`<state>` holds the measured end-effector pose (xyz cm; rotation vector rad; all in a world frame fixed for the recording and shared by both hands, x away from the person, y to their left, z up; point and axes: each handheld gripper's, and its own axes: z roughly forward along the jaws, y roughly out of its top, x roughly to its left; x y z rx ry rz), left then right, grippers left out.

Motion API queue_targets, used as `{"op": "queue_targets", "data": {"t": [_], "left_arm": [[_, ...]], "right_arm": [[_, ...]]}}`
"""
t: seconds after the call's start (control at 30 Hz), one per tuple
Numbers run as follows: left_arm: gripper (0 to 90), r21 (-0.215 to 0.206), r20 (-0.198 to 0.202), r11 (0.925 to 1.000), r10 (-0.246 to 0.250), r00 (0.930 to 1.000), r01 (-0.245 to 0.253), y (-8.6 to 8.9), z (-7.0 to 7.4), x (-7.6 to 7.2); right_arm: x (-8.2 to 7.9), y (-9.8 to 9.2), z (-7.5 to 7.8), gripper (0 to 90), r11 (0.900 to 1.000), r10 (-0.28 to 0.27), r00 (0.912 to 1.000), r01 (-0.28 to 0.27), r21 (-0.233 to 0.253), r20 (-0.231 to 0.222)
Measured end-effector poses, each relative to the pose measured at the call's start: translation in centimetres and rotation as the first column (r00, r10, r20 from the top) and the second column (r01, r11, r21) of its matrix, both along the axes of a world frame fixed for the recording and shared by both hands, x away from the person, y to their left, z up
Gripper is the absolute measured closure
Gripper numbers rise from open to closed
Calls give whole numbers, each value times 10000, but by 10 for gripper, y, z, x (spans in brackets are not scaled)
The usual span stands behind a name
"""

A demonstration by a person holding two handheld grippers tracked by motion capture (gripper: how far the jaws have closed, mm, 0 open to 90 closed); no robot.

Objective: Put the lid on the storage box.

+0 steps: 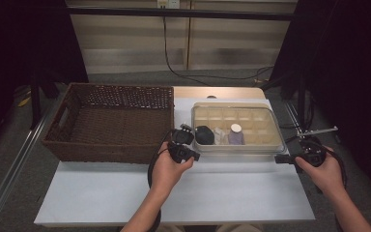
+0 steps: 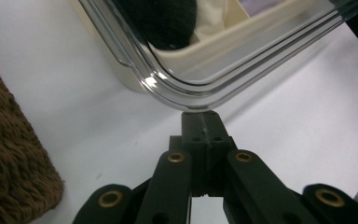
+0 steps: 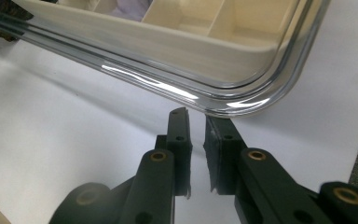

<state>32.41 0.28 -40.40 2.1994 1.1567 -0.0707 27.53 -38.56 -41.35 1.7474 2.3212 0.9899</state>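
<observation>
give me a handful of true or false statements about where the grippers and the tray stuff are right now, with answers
1. The left gripper has its jaws pressed together at the clear lid rim's near corner. True.
2. The right gripper is clamped tight on the lid. False: a narrow gap shows between its jaws, just short of the lid's other near corner.
3. The wicker basket stands to the left of the divided tray. True.
4. The black object lies in the basket. False: it sits in a tray compartment at the near left.
5. The purple bottle with a white cap sits in the tray's near row. True.
</observation>
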Motion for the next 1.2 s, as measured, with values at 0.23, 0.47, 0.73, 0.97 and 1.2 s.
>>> {"op": "queue_targets", "data": {"t": [0.23, 0.47, 0.73, 0.97, 1.2], "left_arm": [[900, -43, 42, 9999, 151, 9999, -150, -5, 2, 11], [900, -193, 114, 9997, 173, 9998, -171, -9, 4, 15], [900, -211, 154, 9998, 35, 9999, -32, -13, 4, 15], [883, -264, 209, 9996, -50, 9998, 56, -9, 3, 11], [659, -452, 264, 9986, -279, 9993, 291, -1, -1, 6]], "right_arm": [[11, 0, 1, 813, 9997, -210, 9998, 210, -115, 62], [18, -2, 1, 821, 9990, -359, 9993, 360, -256, 60], [21, -7, 0, 835, 9979, -642, 9978, 644, -91, 178], [24, -9, 0, 821, 9970, -770, 9969, 769, 58, 137], [16, -6, -2, 662, 9977, -660, 9974, 655, 168, 279]]}}
